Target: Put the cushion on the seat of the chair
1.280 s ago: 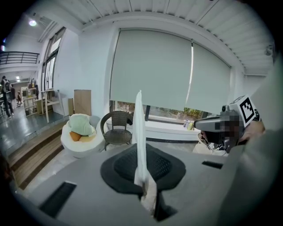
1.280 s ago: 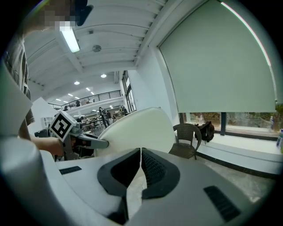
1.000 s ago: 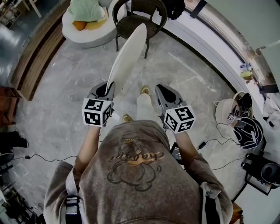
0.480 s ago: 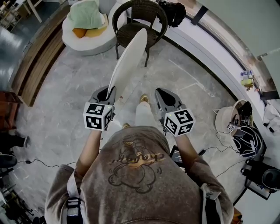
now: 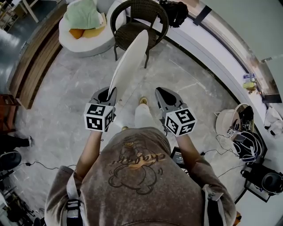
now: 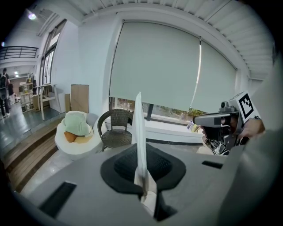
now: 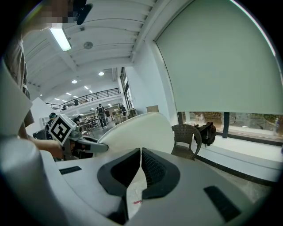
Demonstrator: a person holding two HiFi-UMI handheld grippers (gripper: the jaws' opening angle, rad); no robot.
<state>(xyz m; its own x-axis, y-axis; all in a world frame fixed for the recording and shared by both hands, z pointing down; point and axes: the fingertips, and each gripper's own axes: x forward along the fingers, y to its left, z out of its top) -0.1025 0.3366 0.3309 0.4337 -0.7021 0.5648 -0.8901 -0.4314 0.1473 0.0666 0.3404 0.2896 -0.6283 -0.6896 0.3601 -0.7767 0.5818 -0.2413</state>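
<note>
In what seems the approach step, the cushion point(image 5: 129, 59) is being held on edge, short of the chair point(image 5: 146, 9), by the left gripper point(image 5: 107, 92) pinched on its rim, the right gripper point(image 5: 164, 95) being pressed shut, empty; next, flat lowering onto the seat point(image 5: 132, 30) is probably needed.

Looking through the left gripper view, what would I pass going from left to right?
Round white seat → wicker chair → white cushion, held edge-on → right hand-held gripper.
</note>
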